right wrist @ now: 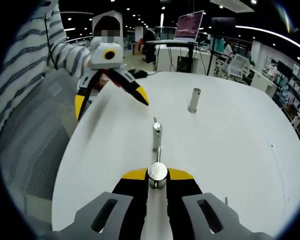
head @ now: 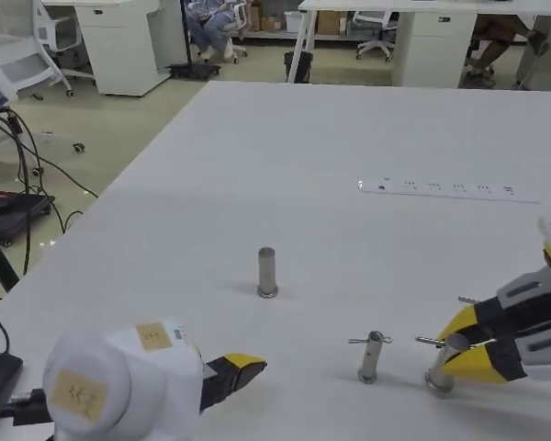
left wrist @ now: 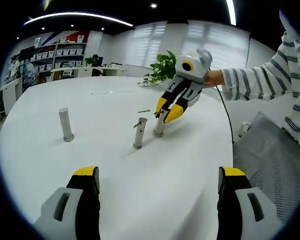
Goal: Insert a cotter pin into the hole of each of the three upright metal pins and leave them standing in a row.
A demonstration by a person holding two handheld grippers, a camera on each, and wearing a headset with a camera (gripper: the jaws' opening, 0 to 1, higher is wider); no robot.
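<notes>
Three upright metal pins stand on the white table [head: 285,165]. The far pin [head: 266,272] [left wrist: 66,125] [right wrist: 193,100] is bare. The middle pin [head: 371,356] [left wrist: 139,133] [right wrist: 157,136] has a cotter pin through its top. At the near pin [head: 444,365] [left wrist: 160,124] [right wrist: 157,173], my right gripper [head: 452,354] [right wrist: 157,181] is shut on a cotter pin [head: 429,342] [right wrist: 159,152] that pokes through the pin's hole. My left gripper [head: 243,367] [left wrist: 157,180] hovers open over the table's near edge, holding nothing.
A loose cotter pin [head: 468,299] [left wrist: 144,111] lies on the table behind the right gripper. A white power strip [head: 445,188] lies further back. Desks, chairs and cables stand on the floor beyond the table's left edge.
</notes>
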